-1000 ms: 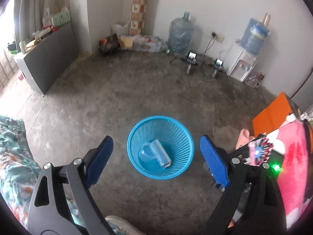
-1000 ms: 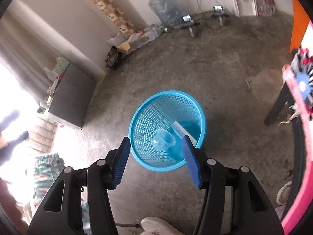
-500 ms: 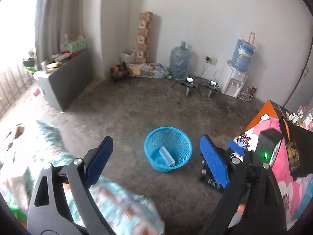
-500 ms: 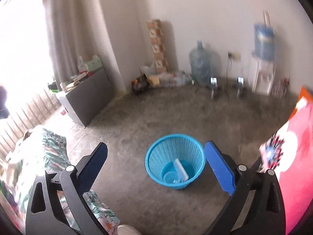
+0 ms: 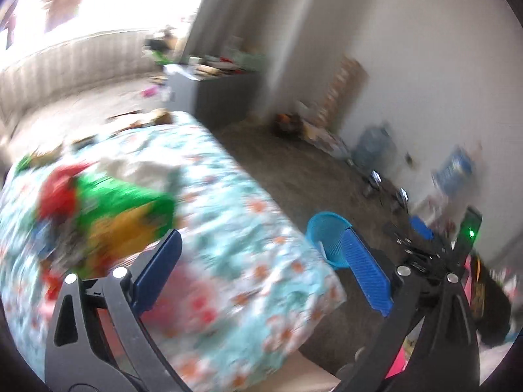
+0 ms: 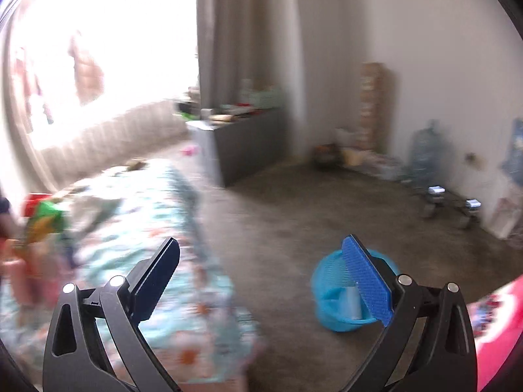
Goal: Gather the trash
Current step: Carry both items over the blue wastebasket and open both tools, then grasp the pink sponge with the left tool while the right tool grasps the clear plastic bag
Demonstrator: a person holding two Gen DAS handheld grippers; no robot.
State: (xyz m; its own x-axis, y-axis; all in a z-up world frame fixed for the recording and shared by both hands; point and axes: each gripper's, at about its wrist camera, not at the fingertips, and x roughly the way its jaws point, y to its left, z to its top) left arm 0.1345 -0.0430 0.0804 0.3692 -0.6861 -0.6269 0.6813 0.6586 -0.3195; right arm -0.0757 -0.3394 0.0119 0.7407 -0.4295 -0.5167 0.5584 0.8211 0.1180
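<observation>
1. My left gripper (image 5: 261,261) has its jaws opening, already wide apart, with nothing between the blue pads (image 5: 366,271).
2. My right gripper (image 6: 261,281) stands with jaws wide apart, nothing held.
3. Both views are badly motion-blurred.
4. The basket (image 6: 330,297) is blue mesh and sits on the concrete floor (image 6: 294,215), partly behind my right gripper's right pad.
5. In the left view the basket (image 5: 327,238) shows just past the bed corner, partly behind that gripper's right pad.
6. Inside the basket I see a pale bottle (image 6: 353,300); I cannot tell what else is in there.
7. The bed (image 5: 245,228) has a teal floral sheet and fills the lower left of both views.
8. A wrapper (image 5: 124,215), green, yellow and red, lies on the bed, ahead of my left gripper's left pad and apart from it.
9. The same wrapper (image 6: 45,219) shows at the far left edge of the right view, too blurred for detail.
10. More blurred litter sits on the bed beyond the wrapper; I cannot tell what it is.
11. A grey cabinet (image 6: 248,143) stands by the curtain (image 6: 242,32), with clutter on top.
12. Water jug (image 6: 425,150) stands by the far wall, well apart from the basket.
</observation>
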